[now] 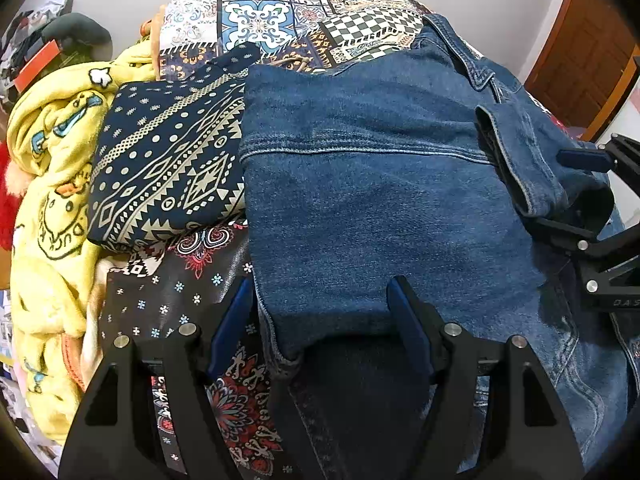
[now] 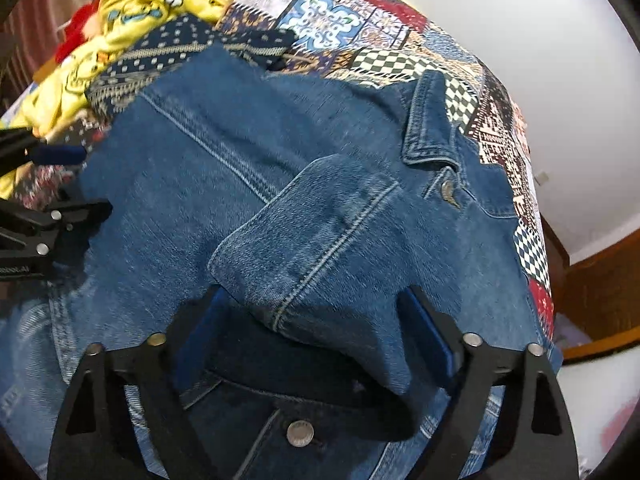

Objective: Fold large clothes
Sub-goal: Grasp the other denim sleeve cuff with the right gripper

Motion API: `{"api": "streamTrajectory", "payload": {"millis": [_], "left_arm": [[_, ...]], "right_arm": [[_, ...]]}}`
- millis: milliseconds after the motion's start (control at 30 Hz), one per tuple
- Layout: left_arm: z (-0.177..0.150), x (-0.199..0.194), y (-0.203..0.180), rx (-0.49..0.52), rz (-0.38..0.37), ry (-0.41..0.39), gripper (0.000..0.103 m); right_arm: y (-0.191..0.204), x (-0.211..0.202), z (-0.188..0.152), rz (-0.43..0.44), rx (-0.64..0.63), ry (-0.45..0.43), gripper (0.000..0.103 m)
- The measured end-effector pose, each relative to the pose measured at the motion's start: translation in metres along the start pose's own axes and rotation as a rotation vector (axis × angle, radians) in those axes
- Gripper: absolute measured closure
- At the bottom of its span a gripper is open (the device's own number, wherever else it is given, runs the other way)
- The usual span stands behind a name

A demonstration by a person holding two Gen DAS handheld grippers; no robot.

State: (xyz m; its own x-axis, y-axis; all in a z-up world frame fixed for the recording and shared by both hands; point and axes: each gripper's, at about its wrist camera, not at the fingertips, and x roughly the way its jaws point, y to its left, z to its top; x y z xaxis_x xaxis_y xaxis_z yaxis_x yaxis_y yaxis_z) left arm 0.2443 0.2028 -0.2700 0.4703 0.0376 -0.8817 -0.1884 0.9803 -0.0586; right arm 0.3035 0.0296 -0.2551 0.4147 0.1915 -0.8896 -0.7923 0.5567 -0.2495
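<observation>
A blue denim jacket lies back-up on a patterned bedspread; it also shows in the right wrist view. My left gripper stands wide open around the jacket's folded left edge, blue pads on either side of the cloth. My right gripper is wide open around the jacket's sleeve cuff, which lies folded over the back. The right gripper also shows at the right edge of the left wrist view. The collar lies at the far right.
A folded navy patterned garment lies left of the jacket. A crumpled yellow fleece is piled further left. A white wall is behind the bed and a wooden door is at the right.
</observation>
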Motion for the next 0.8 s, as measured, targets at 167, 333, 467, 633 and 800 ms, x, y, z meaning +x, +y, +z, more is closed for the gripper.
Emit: {"api": "streamTrajectory", "payload": {"millis": [167, 333, 467, 633, 800], "left_arm": [[-0.001, 0.002, 0.003, -0.025, -0.019, 0.003, 0.033], [0.002, 0.000, 0.002, -0.023, 0.001, 0.010, 0.033], [0.006, -0.014, -0.004, -0.003, 0.014, -0.007, 0.033], [0.023, -0.041, -0.018, 0.027, 0.022, -0.077, 0.033], [0.042, -0.050, -0.034, 0.028, 0.007, -0.109, 0.033]], "right_arm": [[-0.005, -0.002, 0.000, 0.055, 0.018, -0.018, 0.059], [-0.016, -0.015, -0.004, 0.090, 0.087, -0.051, 0.085], [-0.041, -0.038, -0.011, 0.090, 0.177, -0.123, 0.087], [-0.087, -0.070, -0.022, 0.064, 0.314, -0.216, 0.089], [-0.128, -0.096, -0.041, 0.034, 0.424, -0.292, 0.092]]}}
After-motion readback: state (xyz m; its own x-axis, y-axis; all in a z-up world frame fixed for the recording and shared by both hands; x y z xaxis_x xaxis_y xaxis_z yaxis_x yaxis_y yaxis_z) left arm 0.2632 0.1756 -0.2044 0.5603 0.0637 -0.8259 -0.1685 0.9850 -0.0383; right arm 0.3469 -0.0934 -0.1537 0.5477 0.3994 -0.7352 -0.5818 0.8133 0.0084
